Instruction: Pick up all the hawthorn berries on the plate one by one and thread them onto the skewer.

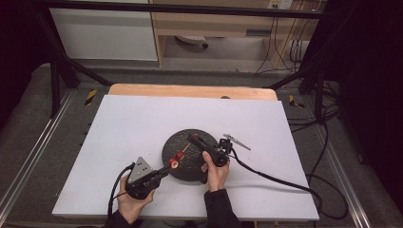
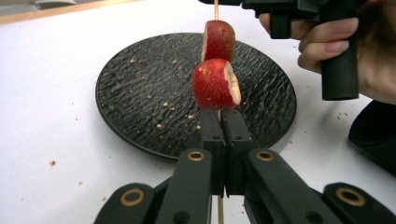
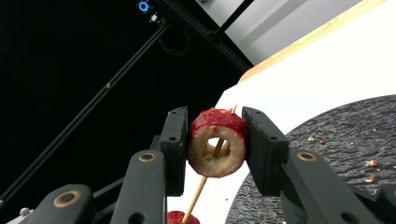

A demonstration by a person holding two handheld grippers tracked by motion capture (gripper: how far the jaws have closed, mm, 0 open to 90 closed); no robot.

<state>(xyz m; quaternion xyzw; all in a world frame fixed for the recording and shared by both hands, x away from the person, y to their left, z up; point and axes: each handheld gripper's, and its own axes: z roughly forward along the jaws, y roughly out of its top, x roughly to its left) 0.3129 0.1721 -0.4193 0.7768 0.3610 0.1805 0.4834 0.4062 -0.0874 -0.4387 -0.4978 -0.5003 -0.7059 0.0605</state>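
Note:
Over the black round plate a thin wooden skewer is held between both grippers. My left gripper is shut on the skewer's lower end, just below two red fruit pieces threaded on it, seen in the high view as red fruit pieces. My right gripper is shut on a cored red fruit ring; the skewer passes through its hole and the tip pokes out beyond. In the high view the left gripper is at the plate's near left rim and the right gripper is above the plate.
Crumbs lie scattered on the plate and on the white table top. A small metal tool lies right of the plate. Cables trail from the grippers across the near right. A wooden edge borders the far side.

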